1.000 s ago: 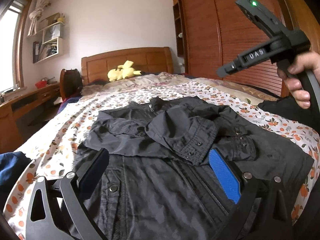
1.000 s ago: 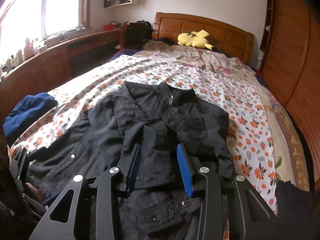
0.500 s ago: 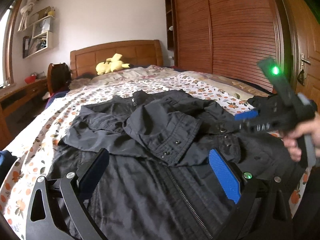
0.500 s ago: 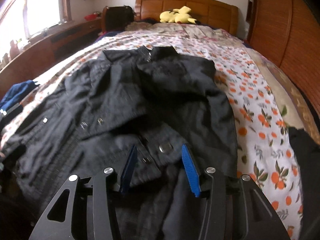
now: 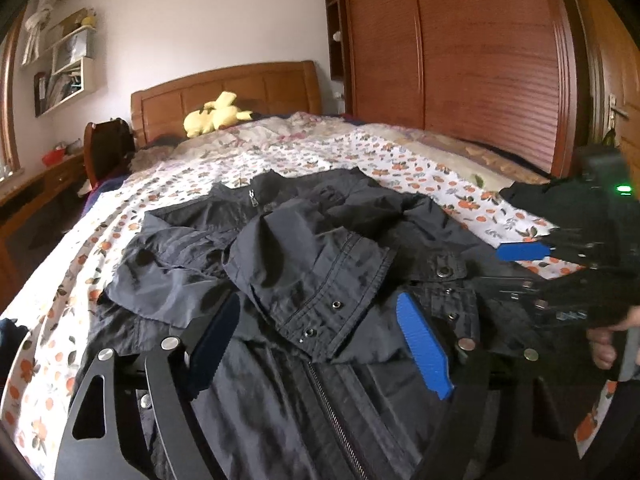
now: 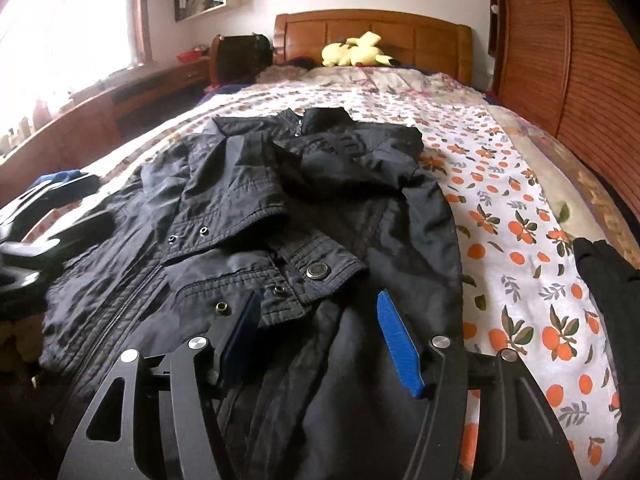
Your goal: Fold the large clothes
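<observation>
Across the bed [image 6: 520, 184], on its orange-flowered sheet, a black jacket [image 6: 248, 200] lies front up with zipper closed and both sleeves folded over the chest, their snap-button cuffs [image 6: 316, 270] overlapping near the middle. Against the wooden headboard [image 6: 372, 24] sits a yellow plush toy [image 6: 356, 54]. Low over the jacket's hem, the left gripper [image 5: 320, 344] has its jaws wide but closing, nothing pinched between them. Beside it the right gripper [image 6: 320, 336], held by a hand [image 5: 608, 340], is opening, its blue pads [image 6: 400, 344] clear of the cloth.
</observation>
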A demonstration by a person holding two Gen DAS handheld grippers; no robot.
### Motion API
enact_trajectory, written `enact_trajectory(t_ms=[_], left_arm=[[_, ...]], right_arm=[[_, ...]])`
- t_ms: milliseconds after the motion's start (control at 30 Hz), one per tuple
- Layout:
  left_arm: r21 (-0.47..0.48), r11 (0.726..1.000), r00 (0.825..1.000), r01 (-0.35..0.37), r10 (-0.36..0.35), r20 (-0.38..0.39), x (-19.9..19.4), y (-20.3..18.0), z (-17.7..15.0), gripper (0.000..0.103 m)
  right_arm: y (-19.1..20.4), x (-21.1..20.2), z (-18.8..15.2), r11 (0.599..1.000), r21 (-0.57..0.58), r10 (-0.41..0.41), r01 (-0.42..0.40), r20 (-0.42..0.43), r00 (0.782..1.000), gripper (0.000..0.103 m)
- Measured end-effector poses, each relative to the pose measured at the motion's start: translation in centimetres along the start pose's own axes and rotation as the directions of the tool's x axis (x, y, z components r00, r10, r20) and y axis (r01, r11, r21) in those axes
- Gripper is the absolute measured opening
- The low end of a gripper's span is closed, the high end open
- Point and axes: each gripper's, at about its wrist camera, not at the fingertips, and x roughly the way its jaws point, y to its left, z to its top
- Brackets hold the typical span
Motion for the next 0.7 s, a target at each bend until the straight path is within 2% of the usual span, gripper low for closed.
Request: enact_trajectory(t_ms=[300,567,600,633,700], left_arm=[[-0.009,1.000,0.989,0.009,-0.010,-0.145,7.6,-2.0,3.0,0.080],[-0.010,1.000,0.973,0.018,-0.019,-0.228,12.2,-4.3,3.7,0.080],[-0.006,1.000,0.972,0.016,-0.017,-0.234,12.5,-4.6,3.6,0.078],[0.013,1.000,0.970,0.006,-0.003,-0.243,13.0,-4.9,3.5,0.067],[0.058,0.998,0.963,-0.032,0.046,-0.265,13.9,-5.2,3.3,0.058]], right_arm=[[-1.8,-2.5,-0.5,1.000,-0.002,0.007,-0.007,0.045,0.999,0.058],[-3.7,-3.7,-0.8,0.999,0.032,-0.002,0.000,0.063,0.998,0.059],[-3.9,-3.9,-0.8,0.999,0.035,-0.003,0.001,0.065,0.998,0.059],[-4.0,-3.9,-0.9,0.999,0.036,-0.003,0.001,0.067,0.998,0.059],[-4.2,-4.1,-1.0,0.999,0.040,-0.003,0.000,0.071,0.997,0.059]])
